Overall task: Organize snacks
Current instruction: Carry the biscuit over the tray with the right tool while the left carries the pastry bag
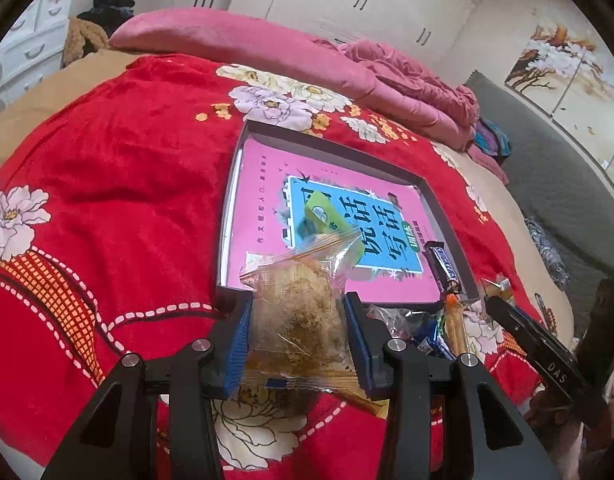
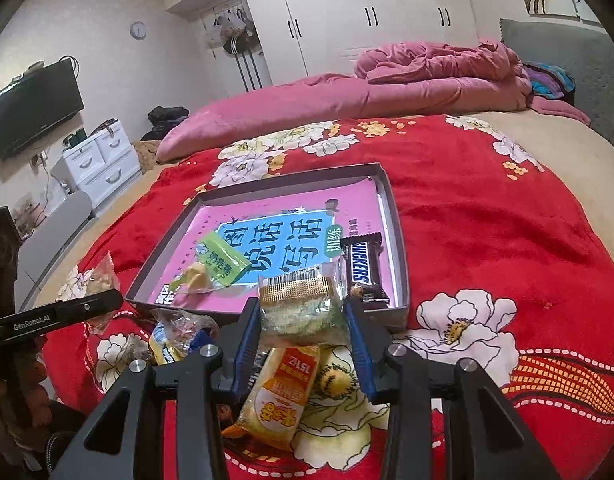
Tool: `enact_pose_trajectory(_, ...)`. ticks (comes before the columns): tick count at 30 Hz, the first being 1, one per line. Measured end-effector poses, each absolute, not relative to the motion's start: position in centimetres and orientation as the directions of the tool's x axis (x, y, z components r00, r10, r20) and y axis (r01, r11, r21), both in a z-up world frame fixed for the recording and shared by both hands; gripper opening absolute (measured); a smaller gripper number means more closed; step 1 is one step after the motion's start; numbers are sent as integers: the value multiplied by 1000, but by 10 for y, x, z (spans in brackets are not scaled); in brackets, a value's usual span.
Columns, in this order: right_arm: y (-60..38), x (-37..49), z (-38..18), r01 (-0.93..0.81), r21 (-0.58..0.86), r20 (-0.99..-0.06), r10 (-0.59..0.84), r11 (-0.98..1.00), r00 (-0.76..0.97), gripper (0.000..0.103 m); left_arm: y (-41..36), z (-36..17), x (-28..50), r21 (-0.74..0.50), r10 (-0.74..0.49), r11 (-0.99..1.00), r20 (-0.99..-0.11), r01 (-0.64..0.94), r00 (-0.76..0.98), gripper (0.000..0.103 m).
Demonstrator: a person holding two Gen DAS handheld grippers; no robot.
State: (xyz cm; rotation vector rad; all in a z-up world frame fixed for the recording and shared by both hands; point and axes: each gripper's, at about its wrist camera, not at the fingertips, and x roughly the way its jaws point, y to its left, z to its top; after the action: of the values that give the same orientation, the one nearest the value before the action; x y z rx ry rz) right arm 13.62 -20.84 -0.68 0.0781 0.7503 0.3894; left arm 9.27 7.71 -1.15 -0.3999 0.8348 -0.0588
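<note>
Left gripper [image 1: 299, 328] fingers pinch a clear-wrapped brown floss cake [image 1: 297, 316]; right gripper [image 2: 303, 320] fingers pinch a clear-wrapped green pastry [image 2: 301, 312]. Both just before the shallow grey box [image 2: 401, 240] on the bed.

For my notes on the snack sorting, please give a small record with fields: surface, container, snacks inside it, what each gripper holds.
surface: red flowered blanket on a bed
container: shallow grey box, pink book lying inside
inside box: green snack pack, Snickers bar
left gripper: jaws shut on clear-wrapped brown pastry
right gripper: jaws shut on clear-wrapped pale cake
still on blanket: orange-and-white packet, blue packets
</note>
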Motion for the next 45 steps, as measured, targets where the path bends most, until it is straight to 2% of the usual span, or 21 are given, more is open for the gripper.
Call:
enact_pose_trajectory(11, -207, 145, -3, -309, 239, -632, 389, 921, 670, 42, 61, -8, 102, -299, -170, 951, -709, -74, 684, 46)
enact_pose_trajectory(45, -191, 179, -6, -320, 236, -625, 396, 918, 673, 42, 62, -20, 146, -269, -139, 959, -727, -92, 673, 46)
